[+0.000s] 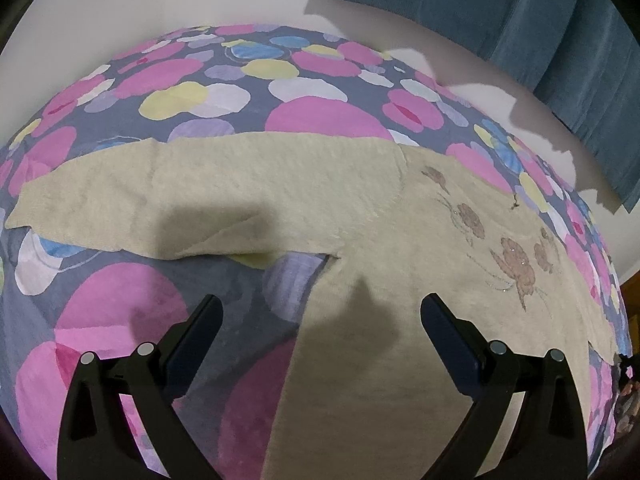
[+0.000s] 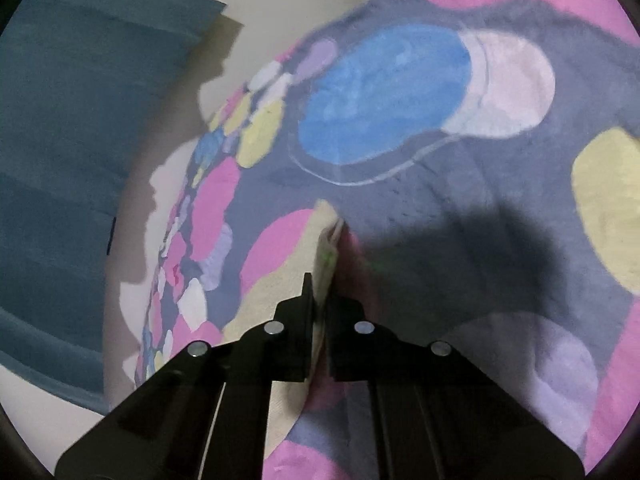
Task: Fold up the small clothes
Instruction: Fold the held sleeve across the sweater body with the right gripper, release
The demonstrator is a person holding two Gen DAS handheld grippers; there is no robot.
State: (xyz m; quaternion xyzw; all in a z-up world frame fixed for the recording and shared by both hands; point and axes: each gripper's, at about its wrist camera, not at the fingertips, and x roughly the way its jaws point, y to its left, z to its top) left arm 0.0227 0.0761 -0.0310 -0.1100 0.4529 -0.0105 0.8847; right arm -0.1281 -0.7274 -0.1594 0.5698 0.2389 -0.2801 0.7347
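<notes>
A cream sweater (image 1: pixel 360 216) with brown flower embroidery lies flat on a bedspread (image 1: pixel 120 300) with pink, yellow and blue circles. One sleeve is folded across its upper body toward the left. My left gripper (image 1: pixel 320 312) is open and empty, hovering over the sweater's lower left edge. My right gripper (image 2: pixel 322 292) is shut on a pinched edge of the sweater (image 2: pixel 330 248), which stands up between its fingers above the bedspread (image 2: pixel 440 208).
A teal curtain (image 1: pixel 520 20) hangs on the white wall (image 1: pixel 100 8) behind the bed; it also shows in the right wrist view (image 2: pixel 60 160). The bed's far edge meets the wall.
</notes>
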